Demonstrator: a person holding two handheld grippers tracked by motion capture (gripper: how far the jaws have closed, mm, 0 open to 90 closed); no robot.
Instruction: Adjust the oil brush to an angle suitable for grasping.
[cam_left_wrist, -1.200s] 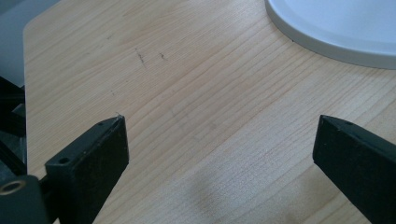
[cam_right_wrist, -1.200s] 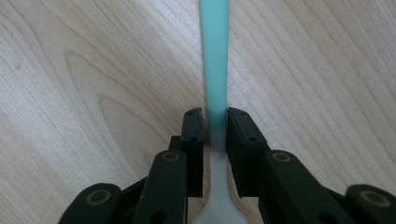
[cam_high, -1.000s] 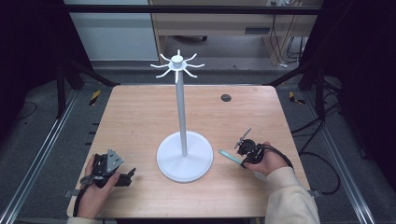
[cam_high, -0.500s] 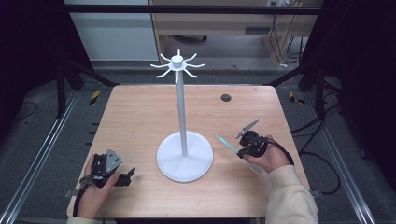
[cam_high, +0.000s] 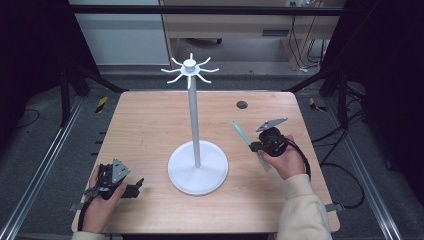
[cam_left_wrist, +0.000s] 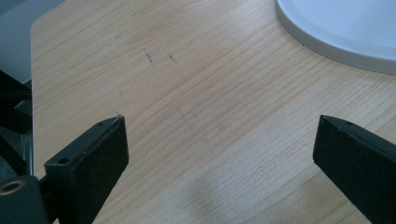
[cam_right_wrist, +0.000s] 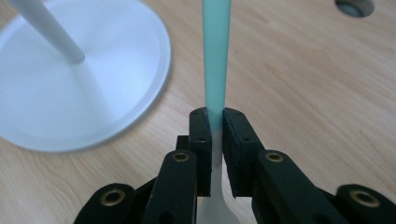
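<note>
Right gripper clamped on teal strip, held off the table beside the stand, probably for hanging on its hooks; left gripper resting wide apart, empty, on standby.

The stand sits mid-table. Right of it the right gripper holds a strip; the left gripper rests at the near-left.

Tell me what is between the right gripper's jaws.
The right gripper is shut on a thin teal strip, which runs on past the jaws above the table. Its pale lower end sits behind the jaws, partly covered.
</note>
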